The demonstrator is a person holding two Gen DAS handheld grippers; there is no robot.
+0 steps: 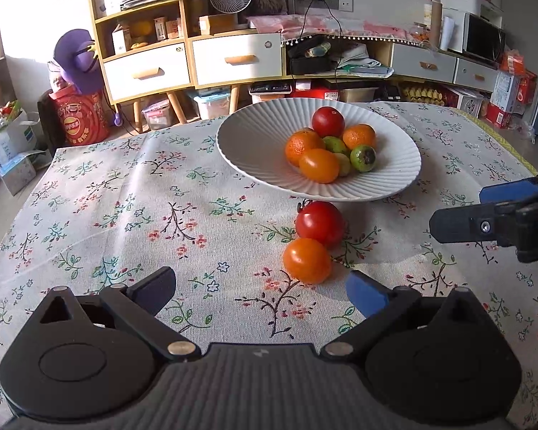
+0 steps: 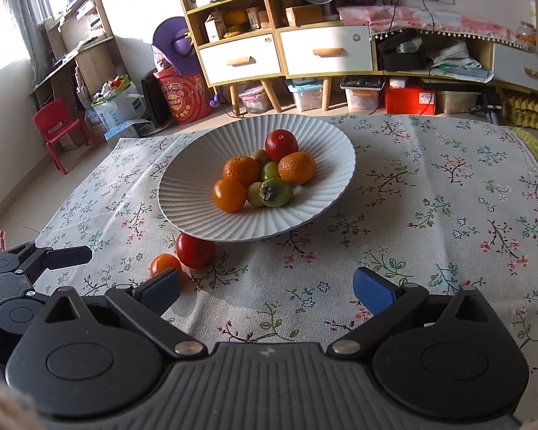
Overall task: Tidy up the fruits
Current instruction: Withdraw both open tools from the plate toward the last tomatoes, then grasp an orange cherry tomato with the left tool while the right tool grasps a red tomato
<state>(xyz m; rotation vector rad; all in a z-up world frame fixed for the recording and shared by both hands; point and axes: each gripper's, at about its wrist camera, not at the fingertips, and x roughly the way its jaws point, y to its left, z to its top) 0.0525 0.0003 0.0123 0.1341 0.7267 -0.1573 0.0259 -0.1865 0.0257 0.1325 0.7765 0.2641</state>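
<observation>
Your right gripper (image 2: pixel 267 288) hangs wide open, empty, above floral tablecloth (image 2: pixel 430 215). Ribbed white plate (image 2: pixel 197 211) ahead holds mixed fruit. Red tomato (image 2: pixel 194 250) and orange tomato (image 2: pixel 165 264) lie outside, just beside plate's near rim.

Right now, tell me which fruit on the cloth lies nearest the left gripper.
The orange tomato, just ahead of the open left gripper. The red tomato sits behind it, against the bowl.

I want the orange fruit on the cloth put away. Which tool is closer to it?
Left. The left tool sits just before the orange fruit, open; the right tool is off to its right.
</observation>
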